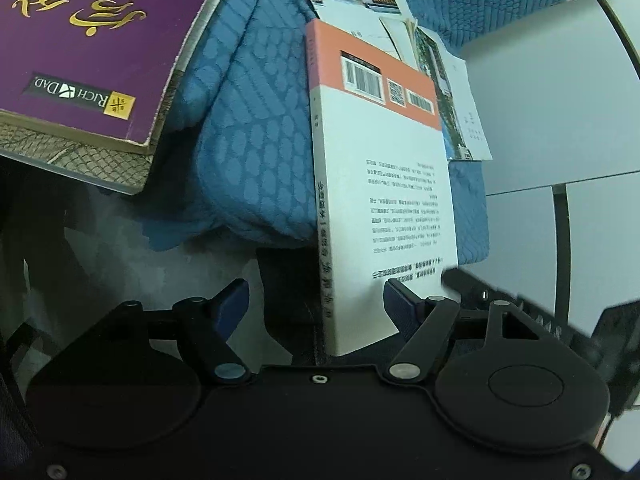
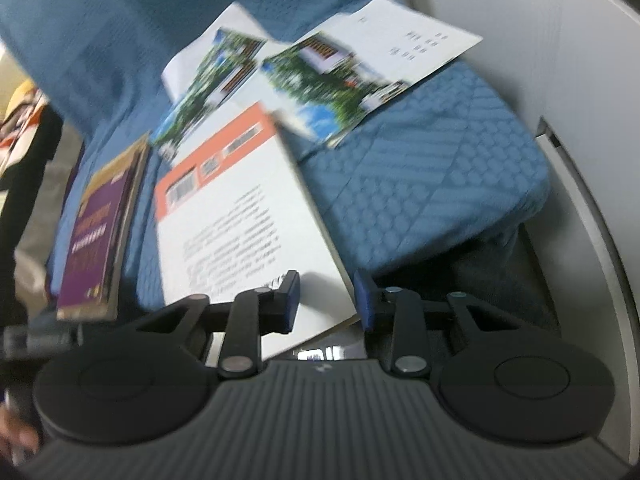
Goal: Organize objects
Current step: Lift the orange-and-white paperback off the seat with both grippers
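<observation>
So there's a blue quilted cushion [image 1: 256, 152] with reading material scattered over it, and two handheld grippers working the near edge; honestly the tidying looks barely started. The white book with the orange band [image 1: 384, 208] lies face down on the cushion, its near corner hanging past the edge toward the grippers. The left gripper [image 1: 316, 300] stands wide; the book's spine end sits between its fingers, the right-hand pad looks to be against the cover while the other pad hangs well clear, so I'd call it not gripping. The right gripper [image 2: 327, 300] is narrower, straddling the book's [image 2: 240, 216] near corner; that view is smeared with motion, and there's visible space between at least one pad and the cover, so I can't say for sure it has a hold yet; my guess is a grab is being set up.

The purple book [image 2: 96, 224] sits off at about 9 o'clock from the white one, on top of something with a netted pattern [image 1: 80, 160] near the cushion's edge; two photo leaflets [image 2: 344, 80] are fanned out at roughly 12 to 1 o'clock, overlapping each other, one tucked partly under the white book's far end.

Judging by that spread, nothing is stacked or squared up; the white book needs lifting, the leaflets need gathering, and the purple book hasn't been touched.
</observation>
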